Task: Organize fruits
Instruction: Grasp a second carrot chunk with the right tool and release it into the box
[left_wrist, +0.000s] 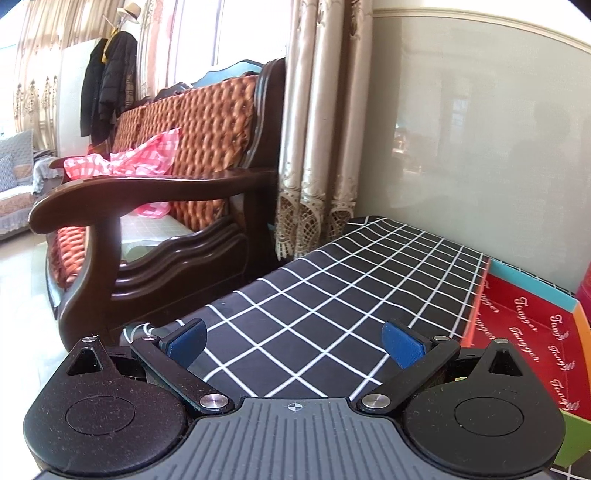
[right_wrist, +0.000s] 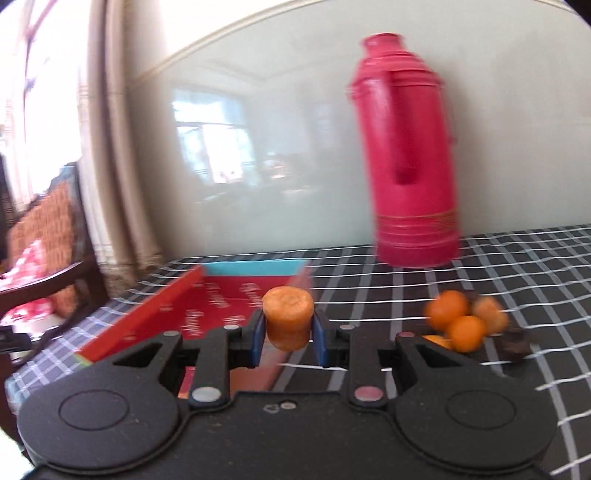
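Observation:
My right gripper (right_wrist: 289, 332) is shut on an orange carrot piece (right_wrist: 287, 317), cut end toward the camera, held above the table just right of a shallow red box (right_wrist: 207, 306) with a blue far wall. Several small oranges (right_wrist: 458, 321) lie in a pile on the black checked cloth to the right, with dark pieces beside them. My left gripper (left_wrist: 295, 343) is open and empty, low over the black checked tablecloth (left_wrist: 332, 295). The red box (left_wrist: 528, 332) lies at its right in the left wrist view.
A tall red thermos (right_wrist: 410, 158) stands at the back against the pale wall. A wooden sofa (left_wrist: 166, 206) with orange cushions and a pink checked cloth stands left of the table. Curtains (left_wrist: 317, 129) hang behind the table's far corner.

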